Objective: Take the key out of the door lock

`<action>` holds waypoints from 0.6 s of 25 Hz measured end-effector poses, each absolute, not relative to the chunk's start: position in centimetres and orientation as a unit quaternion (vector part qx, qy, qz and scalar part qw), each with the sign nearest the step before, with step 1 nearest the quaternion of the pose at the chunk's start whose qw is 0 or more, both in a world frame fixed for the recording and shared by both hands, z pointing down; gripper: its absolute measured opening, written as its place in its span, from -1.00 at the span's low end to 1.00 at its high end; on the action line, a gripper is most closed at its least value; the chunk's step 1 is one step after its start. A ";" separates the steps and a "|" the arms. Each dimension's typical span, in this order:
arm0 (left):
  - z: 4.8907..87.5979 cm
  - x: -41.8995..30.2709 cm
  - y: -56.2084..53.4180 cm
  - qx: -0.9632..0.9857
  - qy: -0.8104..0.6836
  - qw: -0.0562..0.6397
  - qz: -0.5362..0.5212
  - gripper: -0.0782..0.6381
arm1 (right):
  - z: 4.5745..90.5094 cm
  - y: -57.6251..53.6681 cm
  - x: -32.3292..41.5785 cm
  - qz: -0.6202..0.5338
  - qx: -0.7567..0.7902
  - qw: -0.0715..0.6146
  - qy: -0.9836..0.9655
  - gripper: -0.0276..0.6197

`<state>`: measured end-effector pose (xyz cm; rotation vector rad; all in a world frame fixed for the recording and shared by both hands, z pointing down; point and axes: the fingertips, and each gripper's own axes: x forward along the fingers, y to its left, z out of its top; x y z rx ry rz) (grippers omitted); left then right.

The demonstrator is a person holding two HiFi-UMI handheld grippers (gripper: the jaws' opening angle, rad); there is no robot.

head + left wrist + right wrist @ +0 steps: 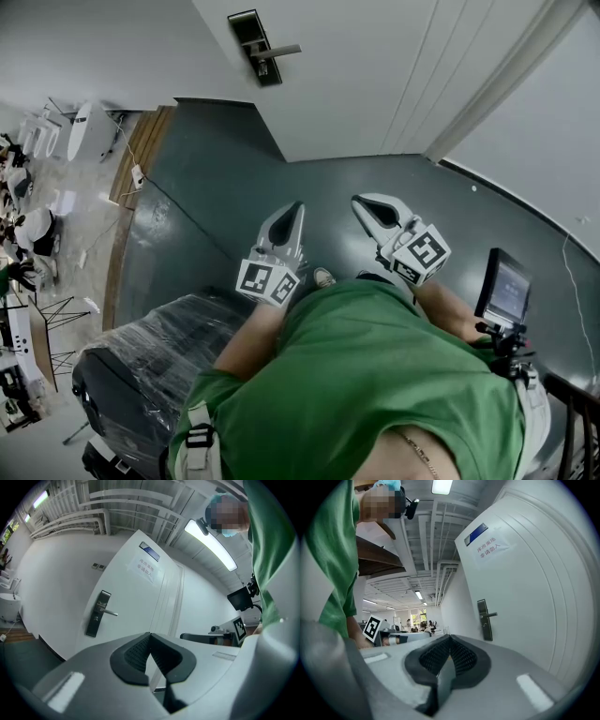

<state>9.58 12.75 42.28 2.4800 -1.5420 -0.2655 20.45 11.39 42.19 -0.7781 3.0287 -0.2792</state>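
Note:
A white door (375,66) carries a dark lock plate with a silver lever handle (265,49), also seen in the left gripper view (97,613) and in the right gripper view (484,619). The key is too small to make out in any view. My left gripper (298,205) and right gripper (356,201) are held side by side in front of the person's green shirt, well short of the door. Both are shut with nothing between the pads (149,639) (449,641).
A black plastic-wrapped object (141,375) stands at my lower left. A small screen on a stand (506,291) is at the right. The floor (225,187) before the door is dark grey. Desks and people (23,225) fill the room at far left.

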 end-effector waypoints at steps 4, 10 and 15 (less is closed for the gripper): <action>41.9 8.3 12.4 0.839 -0.526 0.101 -0.094 -0.77 | 41.7 10.8 19.8 -0.083 -0.252 0.002 0.964 -0.91; 42.3 5.8 11.7 0.838 -0.528 0.103 -0.096 -0.77 | 41.7 9.8 18.1 -0.078 -0.261 -0.001 0.962 -0.91; 42.5 3.7 11.5 0.837 -0.528 0.104 -0.100 -0.77 | 41.9 9.2 16.4 -0.076 -0.268 -0.005 0.960 -0.91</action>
